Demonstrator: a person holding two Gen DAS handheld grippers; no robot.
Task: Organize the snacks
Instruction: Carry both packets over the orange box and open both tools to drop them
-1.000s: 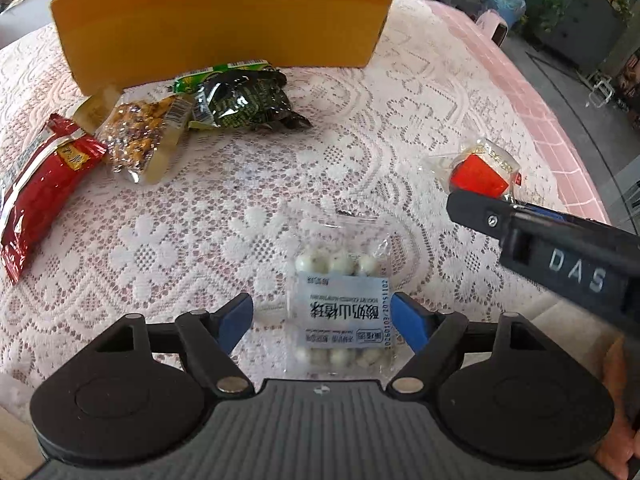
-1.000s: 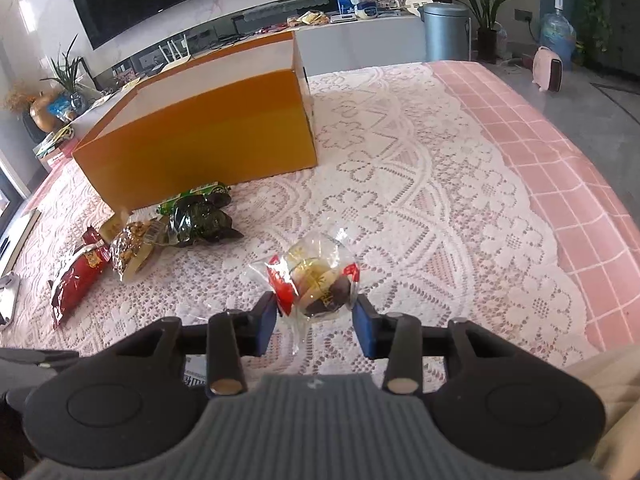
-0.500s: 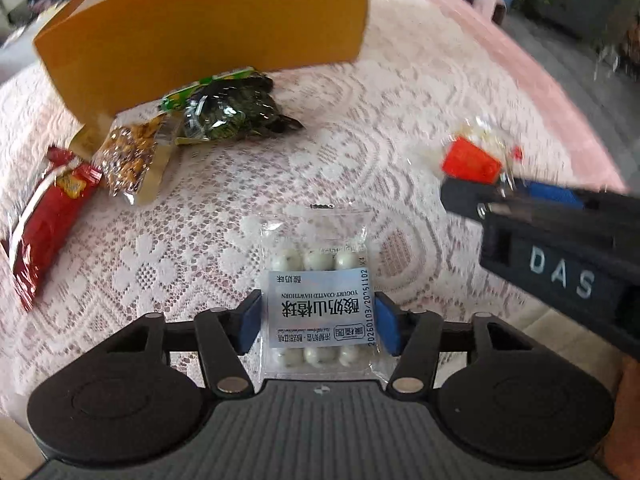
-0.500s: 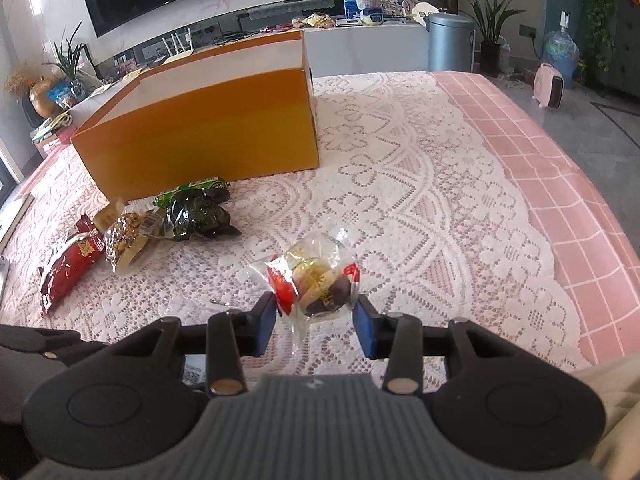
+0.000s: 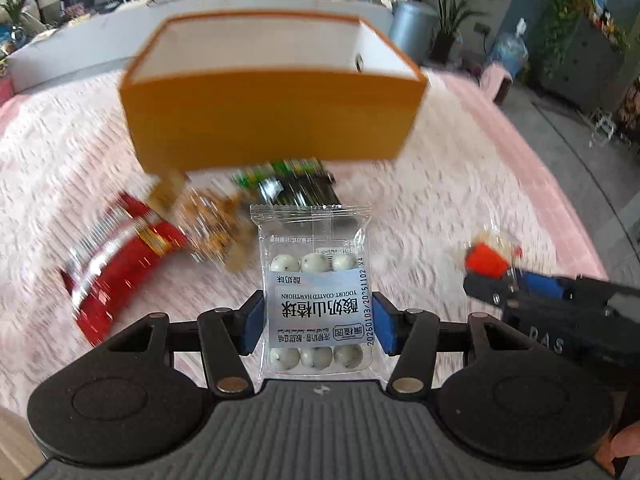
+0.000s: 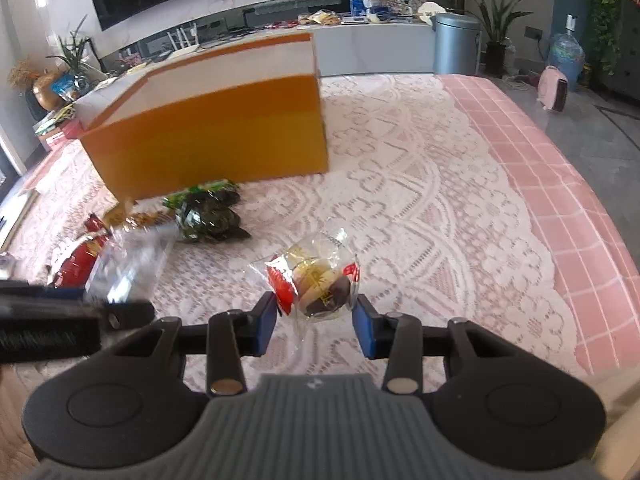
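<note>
My left gripper is shut on a clear packet of white yogurt-coated hawthorn balls, which hangs above the lace tablecloth. The blue pads press its two sides. An open orange box with a white inside stands straight ahead. My right gripper is shut on a clear-wrapped snack with red ends, low over the cloth. From the left wrist, that snack shows at the tip of the right gripper. The left gripper's packet is a blur at the left of the right wrist view.
In front of the orange box lie a red packet, a pack of nuts and a dark green pack. The pink table edge runs along the right. A grey bin stands on the floor beyond.
My left gripper has closed on the hawthorn packet and lifted it off the cloth, tilting up toward the box. The right gripper has stayed where it was with its snack.
</note>
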